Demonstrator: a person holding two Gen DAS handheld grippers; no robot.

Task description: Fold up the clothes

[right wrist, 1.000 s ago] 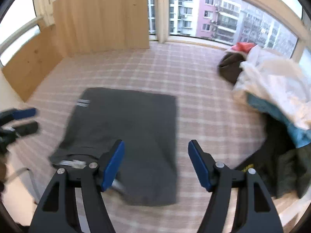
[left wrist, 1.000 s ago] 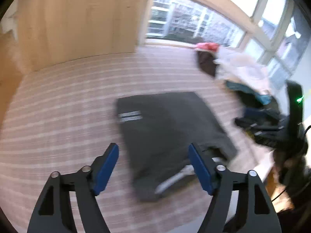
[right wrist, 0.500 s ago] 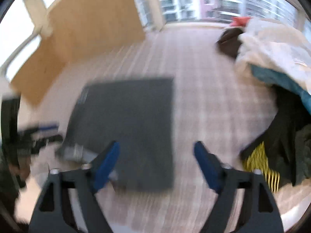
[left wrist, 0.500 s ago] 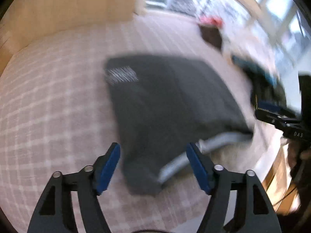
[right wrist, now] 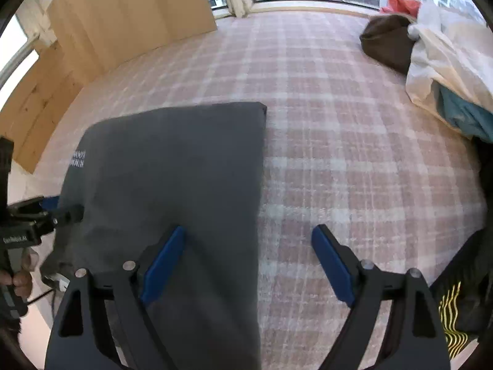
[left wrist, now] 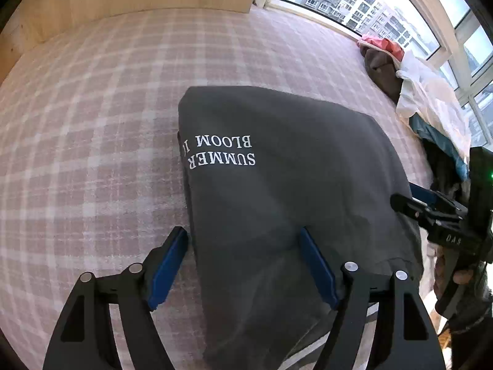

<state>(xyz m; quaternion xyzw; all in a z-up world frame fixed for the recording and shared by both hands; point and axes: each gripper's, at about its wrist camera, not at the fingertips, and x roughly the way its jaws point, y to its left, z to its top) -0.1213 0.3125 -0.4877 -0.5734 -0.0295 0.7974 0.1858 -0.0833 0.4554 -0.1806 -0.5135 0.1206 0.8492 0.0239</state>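
A dark grey folded T-shirt with white "SUMMER BLOOM" lettering lies on a pink plaid bed cover. It also shows in the right wrist view. My left gripper is open, low over the shirt's near left corner, its jaws astride the left edge. My right gripper is open over the shirt's near right corner, its jaws astride the right edge. Each gripper shows in the other's view, the right one and the left one, both at the shirt's near edge.
A pile of unfolded clothes lies at the right of the bed, with white, teal, brown and red pieces; it also shows in the left wrist view. A black and yellow garment lies at near right. Wooden panels and windows stand behind.
Both grippers have dropped lower and closer to the shirt's near corners. Both jaws stay open. The shirt has not moved.
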